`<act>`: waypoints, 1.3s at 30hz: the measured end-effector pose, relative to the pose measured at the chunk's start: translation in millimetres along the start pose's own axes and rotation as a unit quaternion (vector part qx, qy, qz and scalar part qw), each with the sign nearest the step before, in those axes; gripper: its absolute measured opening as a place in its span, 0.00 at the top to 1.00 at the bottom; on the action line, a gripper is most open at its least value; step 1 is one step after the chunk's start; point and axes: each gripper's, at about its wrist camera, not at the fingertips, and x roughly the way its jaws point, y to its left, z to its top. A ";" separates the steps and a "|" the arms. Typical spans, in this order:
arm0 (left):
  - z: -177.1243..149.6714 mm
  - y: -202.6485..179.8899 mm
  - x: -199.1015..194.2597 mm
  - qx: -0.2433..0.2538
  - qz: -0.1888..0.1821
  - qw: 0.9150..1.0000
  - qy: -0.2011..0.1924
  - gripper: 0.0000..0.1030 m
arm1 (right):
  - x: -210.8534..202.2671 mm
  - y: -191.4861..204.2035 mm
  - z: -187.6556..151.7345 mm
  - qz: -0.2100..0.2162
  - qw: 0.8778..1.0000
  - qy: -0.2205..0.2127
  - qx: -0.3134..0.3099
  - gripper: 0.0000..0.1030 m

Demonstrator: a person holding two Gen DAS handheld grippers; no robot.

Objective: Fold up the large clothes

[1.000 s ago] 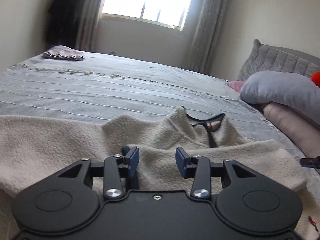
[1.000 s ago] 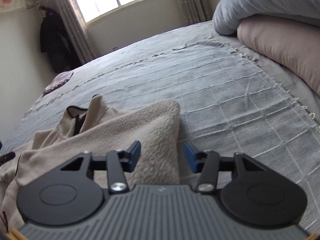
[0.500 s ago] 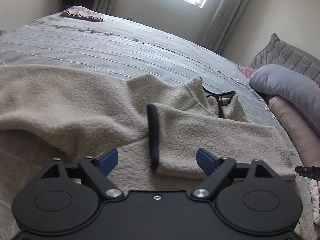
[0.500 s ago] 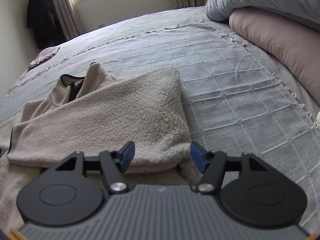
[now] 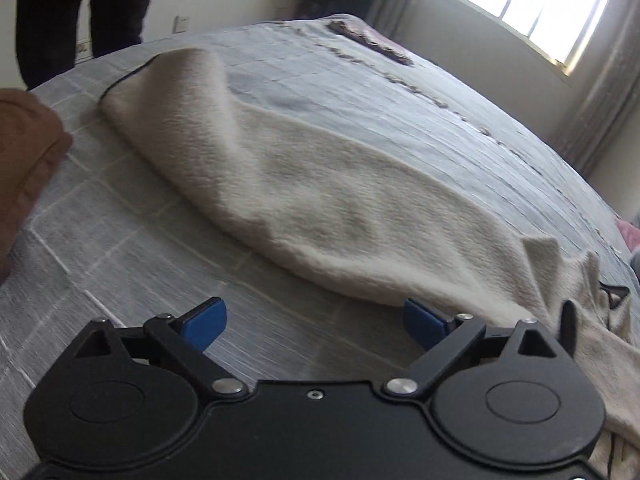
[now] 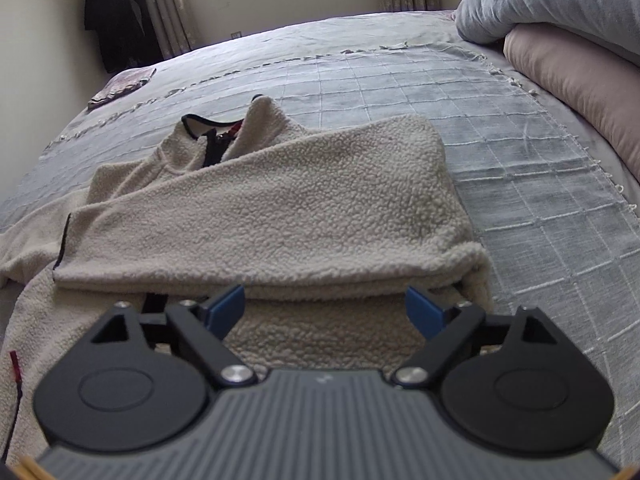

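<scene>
A cream fleece jacket (image 6: 280, 204) with dark trim lies on the grey bedspread (image 6: 400, 76). One sleeve is folded across its chest, the dark cuff at the left. Its collar (image 6: 224, 132) points away. My right gripper (image 6: 324, 312) is open and empty, just above the jacket's near part. In the left wrist view the other sleeve (image 5: 312, 188) stretches out long over the bedspread (image 5: 120, 240). My left gripper (image 5: 316, 324) is open and empty, near that sleeve's near edge.
A brown garment (image 5: 24, 152) lies at the left edge. A person's dark legs (image 5: 80, 12) stand beyond the bed. Grey and pink pillows (image 6: 560, 28) pile at the right. A small patterned cloth (image 6: 120, 88) lies at the far corner. Window and curtains behind.
Both grippers opened wider and let the folded sleeve rest on the chest. My left gripper swung left toward the outstretched sleeve. My right gripper drew back a little.
</scene>
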 end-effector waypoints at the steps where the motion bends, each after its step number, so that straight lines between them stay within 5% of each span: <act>1: 5.6 11.0 6.6 -0.012 0.010 1.000 0.001 0.08 | 1.0 0.1 -0.8 -0.002 1.000 0.002 -0.001 0.14; 11: 62.9 70.1 46.9 -0.120 0.013 0.991 -0.053 0.13 | 8.1 -21.1 -4.7 -0.053 0.998 0.020 -0.006 0.13; 16: 73.0 65.7 55.0 -0.116 0.035 0.991 -0.060 0.72 | 11.0 -26.7 -4.9 -0.054 0.998 0.022 0.004 0.13; 19: 73.5 51.0 37.6 -0.107 0.014 0.991 -0.083 0.80 | 12.1 -25.2 -3.2 -0.051 0.998 0.020 0.001 0.13; 29: 82.1 -72.6 -44.4 -0.019 -0.127 0.982 -0.136 0.81 | 3.9 -20.9 6.6 -0.020 1.000 -0.005 0.000 0.13; 39: 20.3 -249.5 -64.8 0.080 -0.279 0.954 -0.077 0.81 | -5.5 -26.1 16.3 -0.005 1.000 -0.025 0.006 0.13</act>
